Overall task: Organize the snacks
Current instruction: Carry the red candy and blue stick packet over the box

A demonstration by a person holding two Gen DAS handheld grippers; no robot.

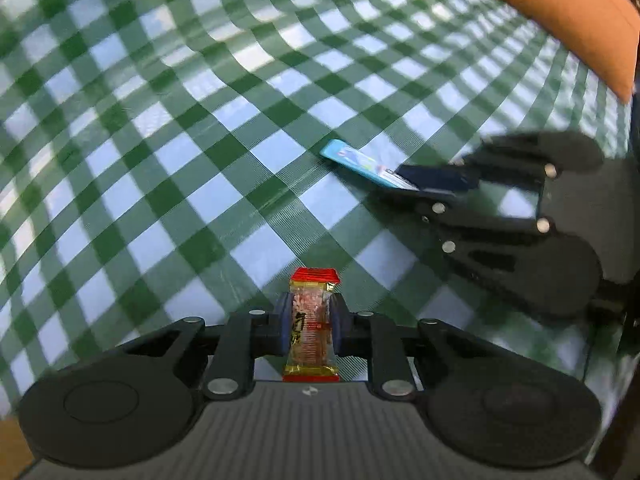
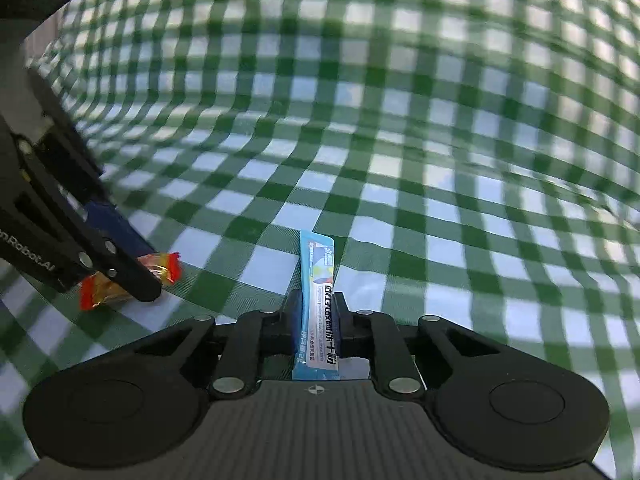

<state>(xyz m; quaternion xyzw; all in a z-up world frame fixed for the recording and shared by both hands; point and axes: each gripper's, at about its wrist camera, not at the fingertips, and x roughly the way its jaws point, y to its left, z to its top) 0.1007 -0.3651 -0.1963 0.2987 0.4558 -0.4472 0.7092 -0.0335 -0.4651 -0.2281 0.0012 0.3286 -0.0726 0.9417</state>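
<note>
Nearby, an orange cushion borders the checked tablecloth.

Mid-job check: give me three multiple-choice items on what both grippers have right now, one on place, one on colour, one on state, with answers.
1. Where is the blue sachet?
A. Lying loose on the cloth
B. Between the right gripper's fingers
C. In the left gripper

2. What colour are the sealed ends of the snack bar?
A. Red
B. Green
C. White

3. What state is the left gripper in?
A. Wide open
B. Shut on nothing
C. Shut on the snack bar

Answers:
1 B: the right gripper clamps it on both sides.
2 A: both crimped ends show red.
3 C: its pads press the bar's sides above the checked tablecloth.
</note>
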